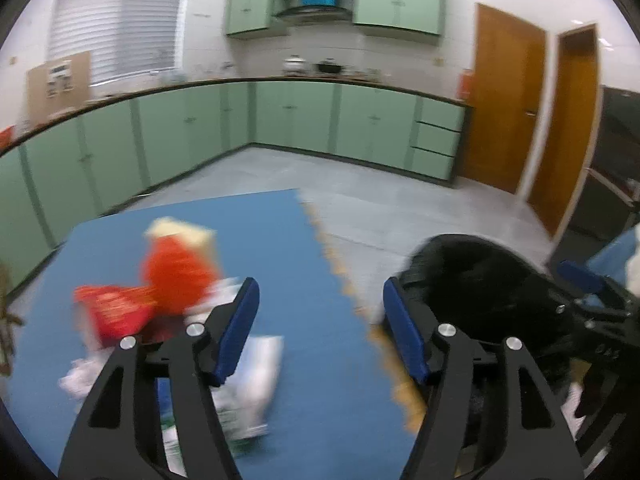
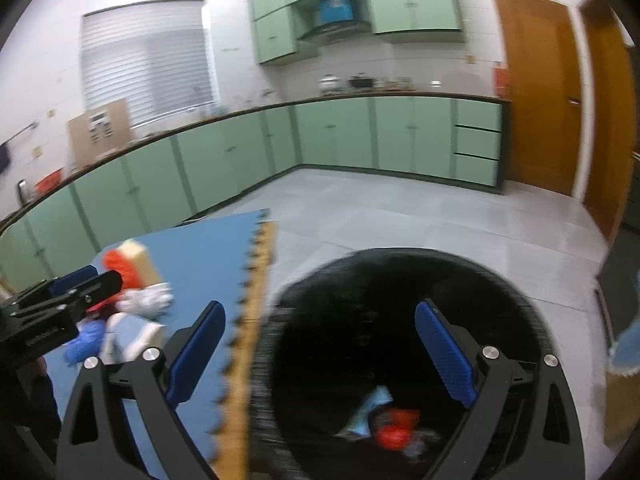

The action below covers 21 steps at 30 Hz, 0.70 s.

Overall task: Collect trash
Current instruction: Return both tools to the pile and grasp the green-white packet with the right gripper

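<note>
A pile of trash lies on the blue foam mat (image 1: 304,240): red wrappers (image 1: 176,272), a tan carton (image 1: 188,234) and white paper packs (image 1: 256,384), all blurred. My left gripper (image 1: 320,300) hangs open just right of the pile, nothing between its blue pads. A round black bin (image 2: 400,258) stands on the floor beside the mat; in it lie a red wrapper (image 2: 396,428) and a light blue scrap (image 2: 370,410). My right gripper (image 2: 320,320) is wide open above the bin's mouth, holding nothing. In the right wrist view the left gripper (image 2: 90,282) shows beside the pile (image 2: 140,300).
Green base cabinets (image 1: 280,116) run along the far and left walls under a worktop. Two brown doors (image 1: 504,100) are at the right. Grey tiled floor (image 2: 420,208) stretches beyond the mat. The mat's tan toothed edge (image 2: 244,344) runs next to the bin.
</note>
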Tool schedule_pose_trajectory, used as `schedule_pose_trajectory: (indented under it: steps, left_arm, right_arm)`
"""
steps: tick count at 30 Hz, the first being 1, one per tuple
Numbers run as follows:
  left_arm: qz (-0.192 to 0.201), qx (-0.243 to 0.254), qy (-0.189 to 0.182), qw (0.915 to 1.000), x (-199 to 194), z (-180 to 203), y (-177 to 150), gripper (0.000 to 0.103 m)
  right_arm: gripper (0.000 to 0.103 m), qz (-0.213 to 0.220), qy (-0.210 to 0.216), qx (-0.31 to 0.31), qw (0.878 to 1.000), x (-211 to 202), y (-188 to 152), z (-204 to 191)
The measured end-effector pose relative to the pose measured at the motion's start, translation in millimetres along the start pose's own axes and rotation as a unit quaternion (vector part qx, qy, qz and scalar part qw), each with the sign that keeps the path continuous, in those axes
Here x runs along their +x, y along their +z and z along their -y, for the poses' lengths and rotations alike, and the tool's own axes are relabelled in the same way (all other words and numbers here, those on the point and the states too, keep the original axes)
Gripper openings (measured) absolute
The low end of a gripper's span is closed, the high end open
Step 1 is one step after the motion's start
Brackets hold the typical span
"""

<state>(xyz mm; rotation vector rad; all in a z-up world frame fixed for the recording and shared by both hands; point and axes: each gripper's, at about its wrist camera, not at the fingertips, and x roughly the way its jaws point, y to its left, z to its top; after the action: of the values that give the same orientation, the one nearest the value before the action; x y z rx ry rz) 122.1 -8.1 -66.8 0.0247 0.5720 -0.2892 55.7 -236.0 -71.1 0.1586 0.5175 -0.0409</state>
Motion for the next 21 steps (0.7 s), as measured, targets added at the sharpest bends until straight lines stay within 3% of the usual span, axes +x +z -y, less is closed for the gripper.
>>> schedule_pose_trajectory:
  steps: [6,11,21]
  left_arm:
    - [-0.002,-0.015,0.09,0.9958,-26.0,-64.0,-18.1,0.069]
    - [-0.012,-0.035,0.138,0.9897,-40.1,-107.1,-38.5,0.069]
    - [-0.033,-0.05,0.169,0.9838,-48.2,-138.8,-67.4,0.069]
  right_arm:
    - [0.094,-0.004,0.069,-0.042,0.997,15.7,-6.3,-72.6]
    - [0.093,-0.021,0.108,-0.07,0.991,33.2,-21.8,-122.0]
    - [0.057,-0.073,0.163,-0.148,0.973,53.0,-60.8,-188.4]
